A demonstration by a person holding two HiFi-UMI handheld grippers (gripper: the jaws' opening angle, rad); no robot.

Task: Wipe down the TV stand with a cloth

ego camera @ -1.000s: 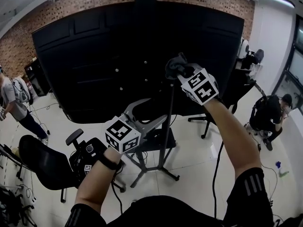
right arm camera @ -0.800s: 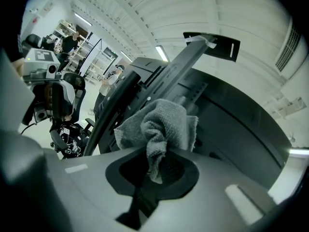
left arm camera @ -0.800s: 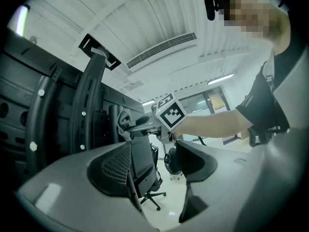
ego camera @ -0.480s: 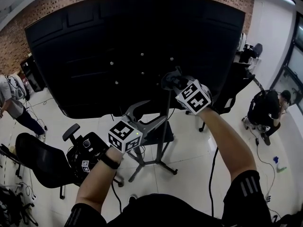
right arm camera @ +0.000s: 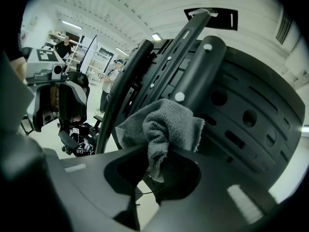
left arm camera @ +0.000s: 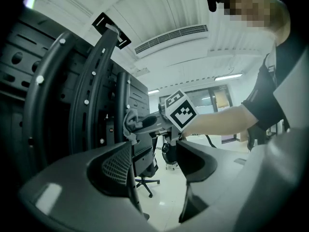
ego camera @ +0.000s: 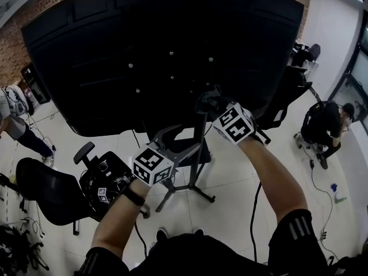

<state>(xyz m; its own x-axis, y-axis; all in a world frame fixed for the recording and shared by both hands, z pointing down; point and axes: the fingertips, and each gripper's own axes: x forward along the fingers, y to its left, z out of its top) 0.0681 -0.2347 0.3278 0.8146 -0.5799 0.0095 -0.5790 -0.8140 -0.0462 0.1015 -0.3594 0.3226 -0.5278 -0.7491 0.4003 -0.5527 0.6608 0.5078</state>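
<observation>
The right tool [right arm camera: 154, 161], jaws just eased a little yet pinching the grey cloth [right arm camera: 164, 124], presses it to the TV stand's upright post [right arm camera: 198, 76] for wiping, while the left tool [left arm camera: 154, 162] waits open and empty nearby.

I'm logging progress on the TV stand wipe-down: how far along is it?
Done: the cloth is picked up; which parts are already wiped cannot be told. In hand: the right tongs, jaws just opening a little, grip the cloth against the stand's upright post. The left tongs stand open and empty. Left, probably: the post's lower part and the base legs.
</observation>
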